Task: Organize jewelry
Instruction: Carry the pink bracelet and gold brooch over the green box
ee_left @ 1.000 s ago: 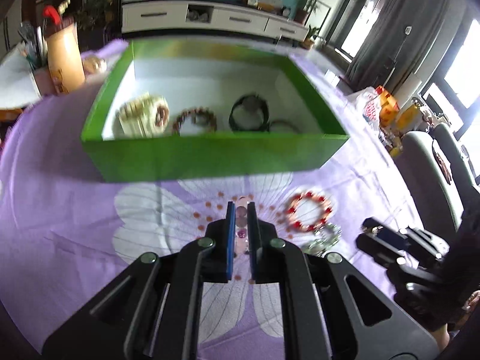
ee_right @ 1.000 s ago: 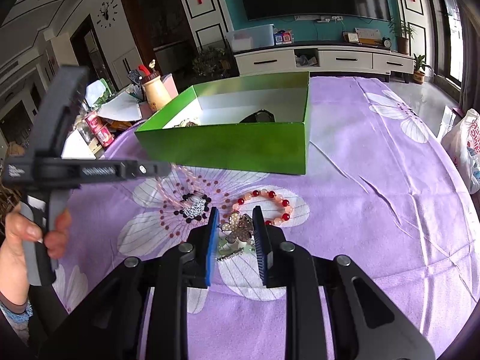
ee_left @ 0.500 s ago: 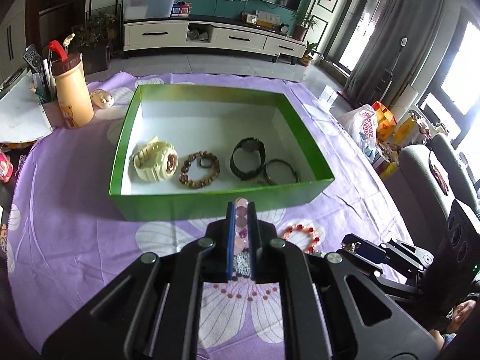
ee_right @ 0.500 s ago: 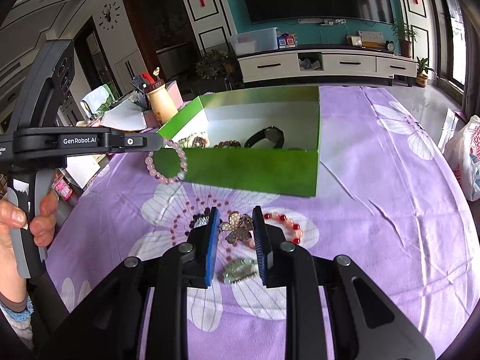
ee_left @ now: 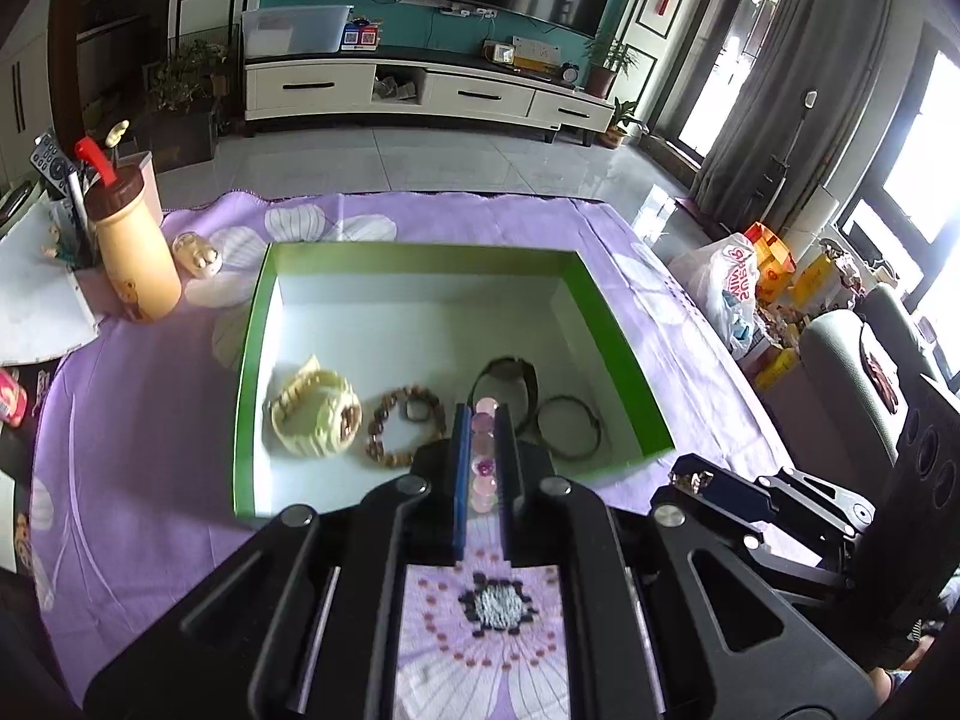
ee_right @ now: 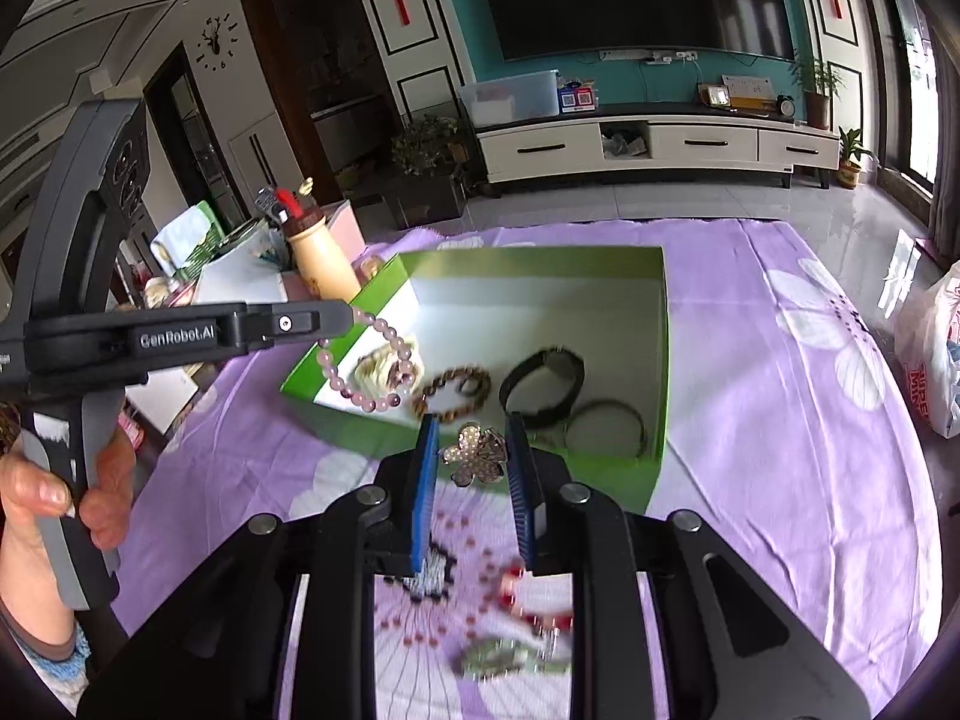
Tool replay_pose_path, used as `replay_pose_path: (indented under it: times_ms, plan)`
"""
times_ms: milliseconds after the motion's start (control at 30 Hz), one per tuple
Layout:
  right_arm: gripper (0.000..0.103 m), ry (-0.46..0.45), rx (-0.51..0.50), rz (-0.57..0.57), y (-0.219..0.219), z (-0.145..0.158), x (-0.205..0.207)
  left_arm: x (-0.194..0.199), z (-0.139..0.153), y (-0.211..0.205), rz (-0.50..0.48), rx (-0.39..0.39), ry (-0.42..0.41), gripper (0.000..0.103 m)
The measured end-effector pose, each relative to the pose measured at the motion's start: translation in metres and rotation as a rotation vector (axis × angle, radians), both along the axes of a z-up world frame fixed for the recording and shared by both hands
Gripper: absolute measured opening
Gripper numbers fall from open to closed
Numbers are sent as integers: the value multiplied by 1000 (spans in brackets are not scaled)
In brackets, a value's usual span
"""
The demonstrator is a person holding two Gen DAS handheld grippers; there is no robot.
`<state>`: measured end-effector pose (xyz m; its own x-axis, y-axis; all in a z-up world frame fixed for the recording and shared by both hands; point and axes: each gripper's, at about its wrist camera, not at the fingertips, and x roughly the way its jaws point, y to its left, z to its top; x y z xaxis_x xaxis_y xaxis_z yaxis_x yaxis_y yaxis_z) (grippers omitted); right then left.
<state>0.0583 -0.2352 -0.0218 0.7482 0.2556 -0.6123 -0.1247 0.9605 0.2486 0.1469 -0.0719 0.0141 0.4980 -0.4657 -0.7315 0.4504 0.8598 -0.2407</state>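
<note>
My left gripper (ee_left: 483,420) is shut on a pink bead bracelet (ee_left: 483,456), held above the near wall of the green box (ee_left: 251,360). In the right wrist view that bracelet (ee_right: 360,399) hangs from the left gripper (ee_right: 345,318) over the box's left corner. My right gripper (ee_right: 471,429) is shut on a glittery flower brooch (ee_right: 477,456) just in front of the box (ee_right: 665,360). Inside lie a cream watch (ee_left: 315,414), a brown bead bracelet (ee_left: 399,426), a black watch (ee_left: 516,372) and a thin black bangle (ee_left: 567,426).
On the purple flowered cloth (ee_right: 780,420) below lie a black-and-silver piece (ee_left: 495,600), a blurred red bead bracelet (ee_right: 528,594) and a silver item (ee_right: 504,660). A beige bottle (ee_left: 135,252) stands left of the box. A plastic bag (ee_left: 729,288) and a chair (ee_left: 852,354) are to the right.
Both grippers have risen off the cloth and moved toward the box, the left carrying the pink bracelet and the right the brooch. The box's inside now shows from higher up.
</note>
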Motion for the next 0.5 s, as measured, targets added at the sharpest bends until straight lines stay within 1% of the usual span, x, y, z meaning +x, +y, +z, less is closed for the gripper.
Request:
replay_pose_path:
  times_ms: [133,233,333,500]
  plan:
    - [22,21,25,-19,-6,3,24,22,0,-5,14,4,22,7]
    - [22,33,38,-32,-10,3,41,40,-2,-9,30,22,29,7]
    - [22,46,27,-42,-12,2,61,53,-5,-12,41,30,32,7]
    - [22,83,20,-57,-16,-7,89,79,-18,-18,57,40,71,7]
